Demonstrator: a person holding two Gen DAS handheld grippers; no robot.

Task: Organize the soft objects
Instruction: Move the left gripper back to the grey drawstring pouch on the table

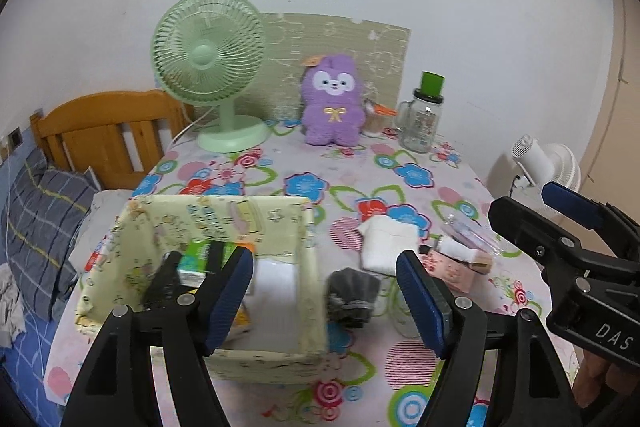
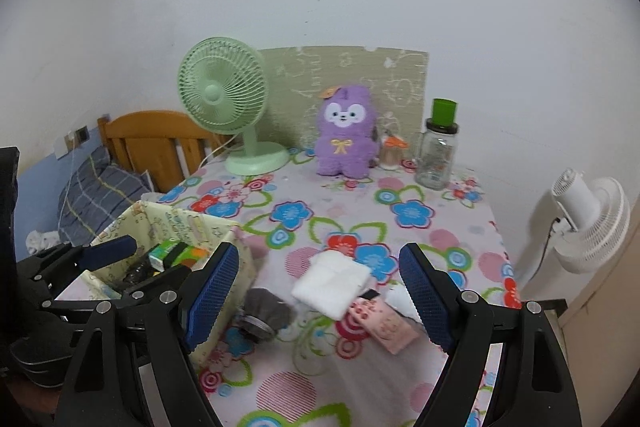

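Observation:
A pale yellow fabric box (image 1: 304, 267) (image 2: 168, 223) stands on the floral table, holding a green packet (image 1: 196, 261) (image 2: 166, 253) and dark items. Right of it lie a grey rolled sock (image 1: 352, 293) (image 2: 264, 313), a folded white cloth (image 1: 386, 241) (image 2: 332, 281) and a pink pouch (image 1: 450, 269) (image 2: 384, 325). My left gripper (image 1: 324, 297) is open and empty above the box's near right side. My right gripper (image 2: 316, 295) is open and empty above the sock and cloth; it shows at the right edge of the left wrist view (image 1: 560, 223).
A green desk fan (image 1: 208, 67) (image 2: 224, 99), a purple plush toy (image 1: 334, 99) (image 2: 346, 133) and a glass jar with green lid (image 1: 422, 115) (image 2: 438, 147) stand along the table's far edge. A white fan (image 2: 588, 223) is right of the table, a bed with pillow (image 1: 44, 227) left.

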